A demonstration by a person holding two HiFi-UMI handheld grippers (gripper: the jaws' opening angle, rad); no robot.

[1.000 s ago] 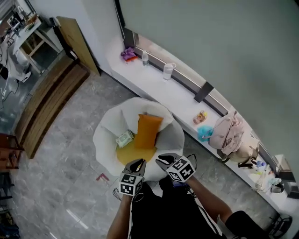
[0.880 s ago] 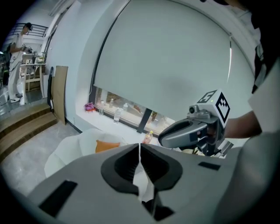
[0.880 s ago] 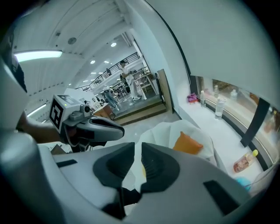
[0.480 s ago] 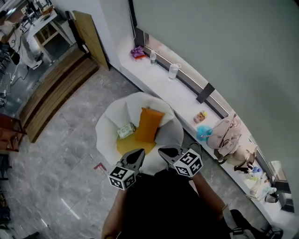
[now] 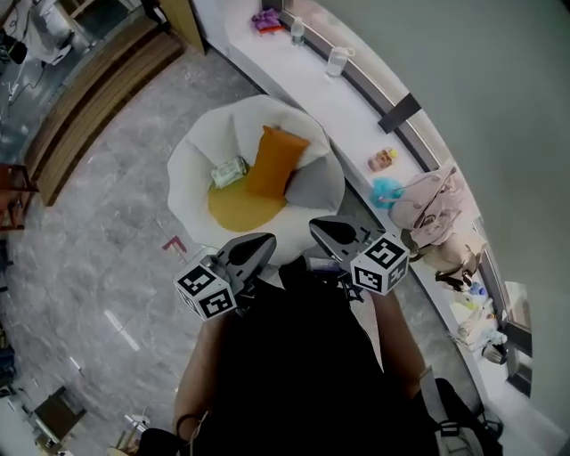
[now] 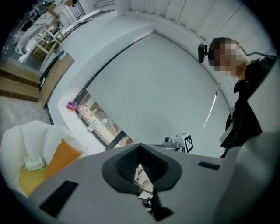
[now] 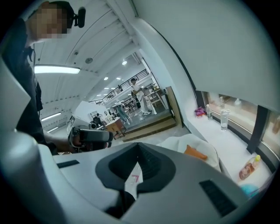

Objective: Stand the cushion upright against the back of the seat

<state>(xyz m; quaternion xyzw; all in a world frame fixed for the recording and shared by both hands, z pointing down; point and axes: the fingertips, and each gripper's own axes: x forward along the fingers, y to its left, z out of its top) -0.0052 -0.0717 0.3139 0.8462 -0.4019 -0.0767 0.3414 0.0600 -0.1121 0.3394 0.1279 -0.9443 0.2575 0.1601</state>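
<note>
The orange cushion stands upright against the back of the white round chair, above the yellow seat pad. A small pale green packet lies on the seat beside it. My left gripper and right gripper hover in front of the chair, close to the person's body, apart from the cushion. Both are shut and hold nothing. The left gripper view shows the cushion at lower left past its closed gripper. In the right gripper view the cushion shows just past the shut gripper.
A white window ledge curves behind the chair, bearing bottles, a purple item, a teal object and a pink bag. Wooden steps lie at left. The floor is grey marble with a red mark.
Both grippers have lifted and drawn back from the chair toward the person. The cushion keeps standing against the chair back.
</note>
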